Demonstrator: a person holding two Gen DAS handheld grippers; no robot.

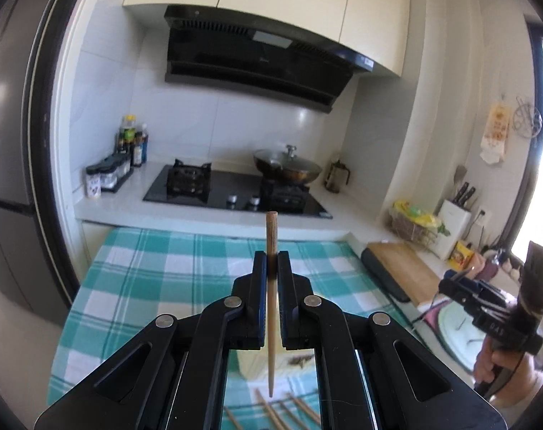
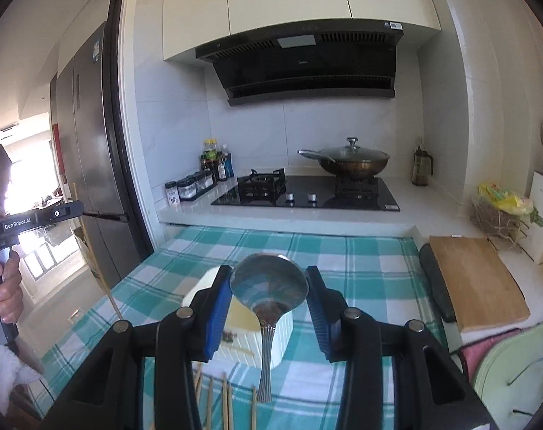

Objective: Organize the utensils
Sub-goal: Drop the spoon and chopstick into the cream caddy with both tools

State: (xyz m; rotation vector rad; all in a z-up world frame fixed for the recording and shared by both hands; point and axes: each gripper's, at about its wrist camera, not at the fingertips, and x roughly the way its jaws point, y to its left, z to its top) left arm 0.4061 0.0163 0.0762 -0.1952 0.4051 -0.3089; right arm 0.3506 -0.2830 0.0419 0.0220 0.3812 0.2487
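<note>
Our left gripper [image 1: 272, 261] clamps an upright chopstick [image 1: 271, 286]; our right gripper [image 2: 269, 288] pinches a metal spoon [image 2: 267, 286] by its bowl above the white holder [image 2: 271, 337].

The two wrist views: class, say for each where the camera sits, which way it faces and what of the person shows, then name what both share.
Left wrist view: sits on the left tongs, faces the black gas hob; tongs shut on an upright wooden chopstick; the person's right hand shows.
Right wrist view: sits on the right tongs, faces the same hob; a shiny metal spoon is between the pads; the person's left hand shows.
Shared: hob, teal checked tablecloth, lidded wok.
</note>
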